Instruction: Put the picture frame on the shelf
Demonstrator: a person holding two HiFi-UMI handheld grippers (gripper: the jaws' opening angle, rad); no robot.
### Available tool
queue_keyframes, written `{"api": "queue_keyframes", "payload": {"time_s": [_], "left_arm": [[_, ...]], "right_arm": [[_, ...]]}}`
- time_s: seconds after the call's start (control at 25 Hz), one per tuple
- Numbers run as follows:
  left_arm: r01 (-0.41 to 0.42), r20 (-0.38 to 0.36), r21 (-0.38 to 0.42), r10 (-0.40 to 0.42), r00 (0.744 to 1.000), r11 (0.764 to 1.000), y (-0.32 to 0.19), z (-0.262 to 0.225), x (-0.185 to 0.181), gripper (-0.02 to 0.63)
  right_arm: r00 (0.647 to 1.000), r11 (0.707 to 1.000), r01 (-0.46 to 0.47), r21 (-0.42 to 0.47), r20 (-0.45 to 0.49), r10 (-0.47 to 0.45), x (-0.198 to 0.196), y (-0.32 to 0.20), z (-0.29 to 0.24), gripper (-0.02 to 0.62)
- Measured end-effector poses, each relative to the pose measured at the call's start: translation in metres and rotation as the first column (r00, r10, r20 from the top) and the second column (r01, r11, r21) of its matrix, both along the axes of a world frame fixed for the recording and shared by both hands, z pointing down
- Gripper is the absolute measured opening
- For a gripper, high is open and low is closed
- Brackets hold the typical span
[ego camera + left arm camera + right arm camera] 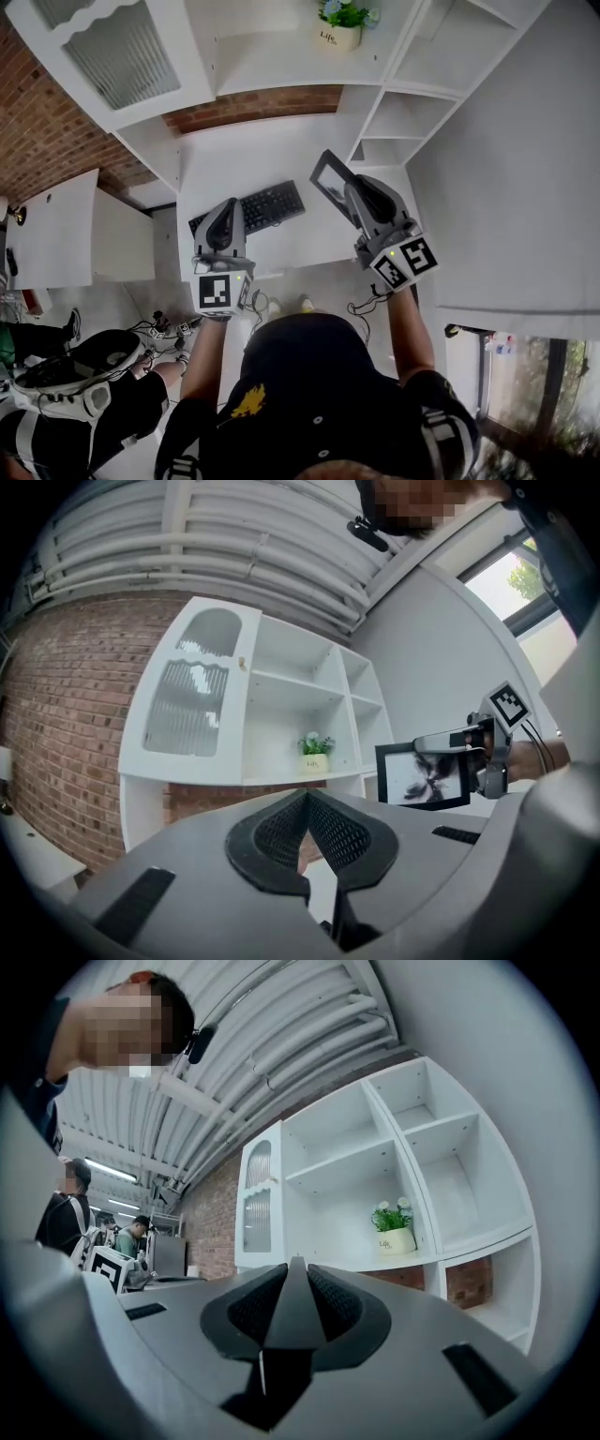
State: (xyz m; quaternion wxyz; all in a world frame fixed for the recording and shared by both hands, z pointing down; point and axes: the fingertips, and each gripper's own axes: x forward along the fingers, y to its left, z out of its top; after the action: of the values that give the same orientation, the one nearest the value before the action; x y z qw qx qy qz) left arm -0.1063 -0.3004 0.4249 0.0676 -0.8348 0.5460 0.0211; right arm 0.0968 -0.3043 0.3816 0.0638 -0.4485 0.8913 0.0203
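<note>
1. Two grippers are up over the white desk (281, 155), in front of the white shelf unit (272, 56).
2. The right gripper (356, 189) is clamped on the picture frame (330, 183). In the right gripper view, the frame's dark edge fills the gap between the mesh pads.
3. The frame is in the air over the right part of the desk, just right of the black keyboard (248, 208). It is apart from every shelf board.
4. Seen from the left gripper view, the frame stands roughly upright and shows a dark print on white.
5. The left gripper (229, 206) is over the keyboard. Its tips meet and nothing is between them.
6. A potted plant (342, 23) stands on the wide middle shelf, above and beyond the frame.
</note>
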Motion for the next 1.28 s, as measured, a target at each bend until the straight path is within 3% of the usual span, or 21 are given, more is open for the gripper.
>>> {"api": "queue_keyframes", "payload": {"time_s": [0.32, 0.72, 1.04, 1.28], "left_arm": [[-0.003, -0.029, 0.028, 0.004, 1.0, 1.0, -0.025, -0.01, -0.002, 0.018], [-0.014, 0.004, -0.024, 0.015, 1.0, 1.0, -0.048, -0.004, -0.006, 0.018], [-0.017, 0.008, -0.026, 0.018, 1.0, 1.0, -0.053, -0.006, -0.005, 0.018], [-0.022, 0.006, -0.019, 0.022, 1.0, 1.0, -0.055, -0.011, 0.0, 0.018]], "right_arm": [[0.996, 0.997, 0.079, -0.021, 0.035, -0.078, -0.002, -0.038, -0.009, 0.066], [0.981, 0.981, 0.193, -0.031, 0.037, -0.192, -0.016, -0.091, -0.03, 0.066], [0.968, 0.967, 0.251, 0.043, -0.023, -0.25, -0.027, -0.122, -0.076, 0.066], [0.938, 0.936, 0.345, 0.071, -0.038, -0.343, -0.032, -0.155, -0.111, 0.066]]}}
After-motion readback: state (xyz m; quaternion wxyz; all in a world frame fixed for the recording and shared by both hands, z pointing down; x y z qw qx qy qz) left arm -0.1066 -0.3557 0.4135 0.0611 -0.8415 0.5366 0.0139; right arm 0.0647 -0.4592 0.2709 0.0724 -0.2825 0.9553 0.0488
